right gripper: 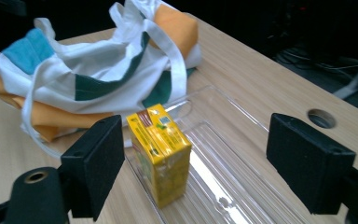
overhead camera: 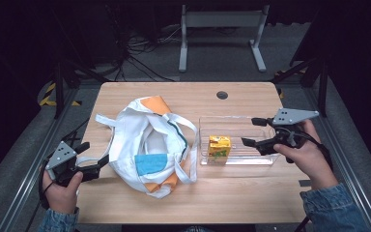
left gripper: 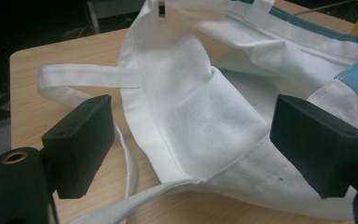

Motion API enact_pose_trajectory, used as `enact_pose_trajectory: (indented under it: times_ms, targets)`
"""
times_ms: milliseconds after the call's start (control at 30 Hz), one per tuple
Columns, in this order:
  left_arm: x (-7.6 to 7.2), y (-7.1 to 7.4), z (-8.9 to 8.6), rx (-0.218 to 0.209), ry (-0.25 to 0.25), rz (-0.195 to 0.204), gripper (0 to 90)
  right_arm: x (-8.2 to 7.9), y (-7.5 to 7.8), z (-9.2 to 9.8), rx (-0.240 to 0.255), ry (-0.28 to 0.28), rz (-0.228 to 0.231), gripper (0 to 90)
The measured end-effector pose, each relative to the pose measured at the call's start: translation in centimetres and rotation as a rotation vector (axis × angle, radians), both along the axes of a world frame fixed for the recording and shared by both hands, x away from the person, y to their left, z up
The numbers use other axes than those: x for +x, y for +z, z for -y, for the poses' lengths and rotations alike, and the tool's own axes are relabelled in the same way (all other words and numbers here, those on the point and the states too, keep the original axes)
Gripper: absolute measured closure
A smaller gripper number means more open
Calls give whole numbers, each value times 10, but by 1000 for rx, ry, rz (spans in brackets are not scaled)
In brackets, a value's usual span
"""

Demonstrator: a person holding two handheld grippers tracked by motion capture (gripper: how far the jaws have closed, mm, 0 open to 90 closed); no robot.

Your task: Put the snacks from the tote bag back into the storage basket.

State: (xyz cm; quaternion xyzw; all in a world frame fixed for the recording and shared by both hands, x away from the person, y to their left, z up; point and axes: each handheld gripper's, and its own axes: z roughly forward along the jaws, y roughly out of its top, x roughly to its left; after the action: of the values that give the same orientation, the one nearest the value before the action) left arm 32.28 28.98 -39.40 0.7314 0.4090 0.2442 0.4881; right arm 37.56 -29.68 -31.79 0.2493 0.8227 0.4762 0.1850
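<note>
On the table [overhead camera: 251, 193], the yellow juice carton [overhead camera: 219, 147] stands upright at the left end of a clear plastic tray [overhead camera: 258, 124], roughly at three o'clock from the white cloth bag [overhead camera: 147, 145] that lies slumped in the middle. The right claw [overhead camera: 249, 131] hovers over the tray at the carton's three o'clock side with its jaws spread wide and nothing between them; in the right gripper view the carton [right gripper: 161, 151] sits free just ahead of the left jaw, touched by neither. The left claw [overhead camera: 95, 157] is open too, resting at the bag's eight o'clock edge, its jaws either side of a fold of white cloth [left gripper: 200, 121] without pressing it.

The carton looks light and fairly stiff, though its glossy faces may slip and its walls would dent under a hard squeeze; the two broad flat sides seem the best place to take hold. The bag is soft and floppy, so its rim or a strap [left gripper: 81, 77] seems the surest grip.
</note>
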Motion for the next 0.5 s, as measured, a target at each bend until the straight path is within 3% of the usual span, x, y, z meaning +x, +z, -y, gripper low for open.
enact_pose_trajectory:
  times_ms: [200,333,500]
  targets:
    - [-8,-3,-6,-8,4,-7,140,-19,-2,15,-10,-70,27,190]
    - [-14,-5,-14,-29,10,0,130,-31,-8,25,34,-107,74,190]
    - [-21,-9,-18,-26,-7,-2,111,-40,-29,36,100,-148,57,190]
